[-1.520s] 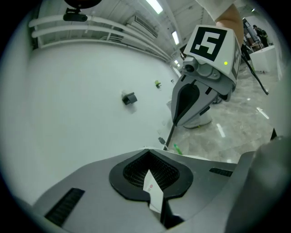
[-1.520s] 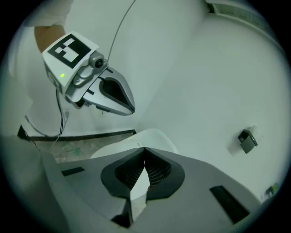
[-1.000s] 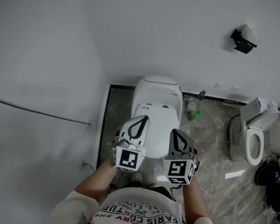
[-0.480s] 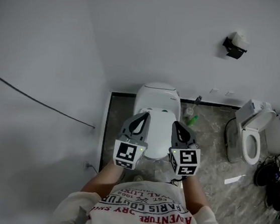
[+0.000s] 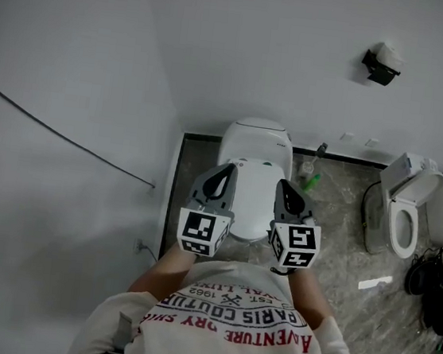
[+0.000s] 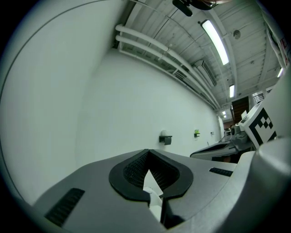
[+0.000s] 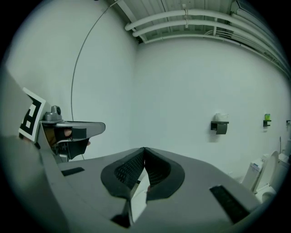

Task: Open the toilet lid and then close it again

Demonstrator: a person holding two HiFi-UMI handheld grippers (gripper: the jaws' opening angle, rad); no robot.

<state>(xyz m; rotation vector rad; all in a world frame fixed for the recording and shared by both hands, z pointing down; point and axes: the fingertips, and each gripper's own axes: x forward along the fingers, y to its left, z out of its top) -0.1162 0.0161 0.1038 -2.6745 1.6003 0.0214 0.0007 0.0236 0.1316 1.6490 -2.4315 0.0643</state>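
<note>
Head view: toilet (image 5: 256,140) by wall, lid (image 5: 252,204) down flat. Left gripper (image 5: 224,172) and right gripper (image 5: 285,190) level above lid, both with jaws together, empty, not touching it. Either opening not begun or cycle finished; cannot tell which.

Even soft white lighting, ceiling strip light (image 6: 214,40) glaring, fisheye edges dark, faint shadows

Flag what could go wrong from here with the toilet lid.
Both the left gripper and right gripper are shut and empty above the closed lid; unless they open first, they may skid off its smooth edge. The bottles stand close beside the toilet, so a wide swing might knock them.
</note>
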